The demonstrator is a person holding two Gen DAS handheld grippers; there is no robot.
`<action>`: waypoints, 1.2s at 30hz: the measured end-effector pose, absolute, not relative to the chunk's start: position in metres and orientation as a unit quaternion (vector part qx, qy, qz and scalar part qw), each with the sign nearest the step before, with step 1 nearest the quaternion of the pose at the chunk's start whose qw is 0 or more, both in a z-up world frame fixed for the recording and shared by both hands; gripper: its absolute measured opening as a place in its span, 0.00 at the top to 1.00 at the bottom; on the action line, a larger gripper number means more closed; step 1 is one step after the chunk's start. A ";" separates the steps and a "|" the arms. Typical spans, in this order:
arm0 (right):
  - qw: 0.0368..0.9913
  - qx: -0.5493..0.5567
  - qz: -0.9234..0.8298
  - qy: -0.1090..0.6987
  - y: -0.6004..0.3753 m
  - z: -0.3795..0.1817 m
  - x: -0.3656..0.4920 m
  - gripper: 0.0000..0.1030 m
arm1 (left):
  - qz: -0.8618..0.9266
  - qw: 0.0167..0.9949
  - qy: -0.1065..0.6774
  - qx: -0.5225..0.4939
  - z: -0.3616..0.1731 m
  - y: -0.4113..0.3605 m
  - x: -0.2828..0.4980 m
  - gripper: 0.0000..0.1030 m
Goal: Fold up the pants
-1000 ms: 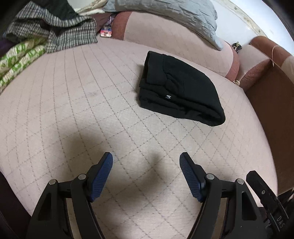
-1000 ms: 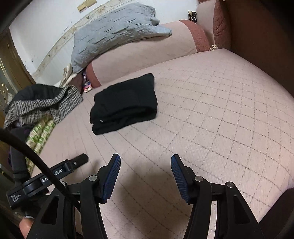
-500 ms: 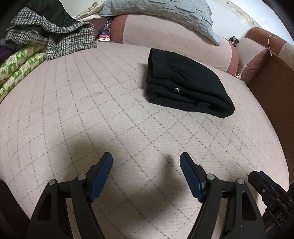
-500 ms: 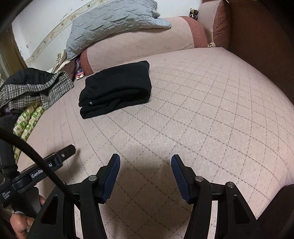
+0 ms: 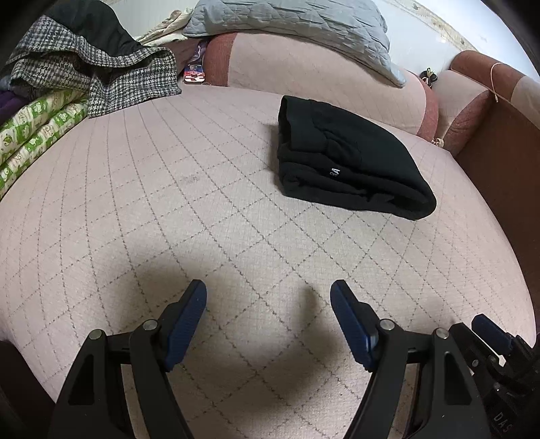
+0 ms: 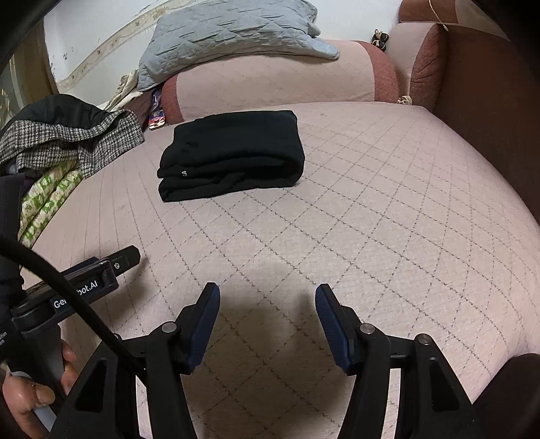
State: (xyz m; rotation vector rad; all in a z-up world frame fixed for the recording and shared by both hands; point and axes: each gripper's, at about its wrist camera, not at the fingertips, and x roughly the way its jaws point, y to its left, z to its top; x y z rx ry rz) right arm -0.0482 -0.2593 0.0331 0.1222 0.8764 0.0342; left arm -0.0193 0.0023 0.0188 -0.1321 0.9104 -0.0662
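Observation:
The black pants [image 5: 344, 158] lie folded in a compact stack on the pink quilted sofa seat [image 5: 168, 209], near the backrest; they also show in the right wrist view [image 6: 233, 155]. My left gripper [image 5: 268, 293] is open and empty, well in front of the pants above the seat. My right gripper [image 6: 266, 297] is open and empty, also in front of the pants. The left gripper's body [image 6: 81, 287] shows at the left of the right wrist view, held by a hand [image 6: 30, 398].
A houndstooth garment [image 5: 91, 74] and a green-patterned cloth [image 5: 37, 131] are piled at the left end. A grey quilted pillow [image 5: 297, 30] lies on the backrest [image 5: 303, 81]. The brown armrest [image 6: 486, 101] bounds the right side.
Both grippers have pulled back and tilted up a little, so the folded pants sit higher and farther in both views. The pants have not moved. Both grippers stay open.

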 end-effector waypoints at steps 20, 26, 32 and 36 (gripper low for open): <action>0.904 0.063 0.013 0.424 -0.265 0.029 -0.046 0.37 | -0.038 0.891 0.447 -0.072 0.016 -0.001 -0.018 0.27; 0.903 0.065 0.014 0.425 -0.267 0.027 -0.044 0.37 | -0.040 0.891 0.447 -0.072 0.016 -0.001 -0.018 0.24; 0.901 0.073 0.012 0.427 -0.272 0.024 -0.042 0.37 | -0.040 0.891 0.447 -0.070 0.015 -0.003 -0.017 0.22; 0.900 0.075 0.011 0.429 -0.272 0.023 -0.043 0.37 | -0.041 0.890 0.448 -0.070 0.014 -0.004 -0.016 0.22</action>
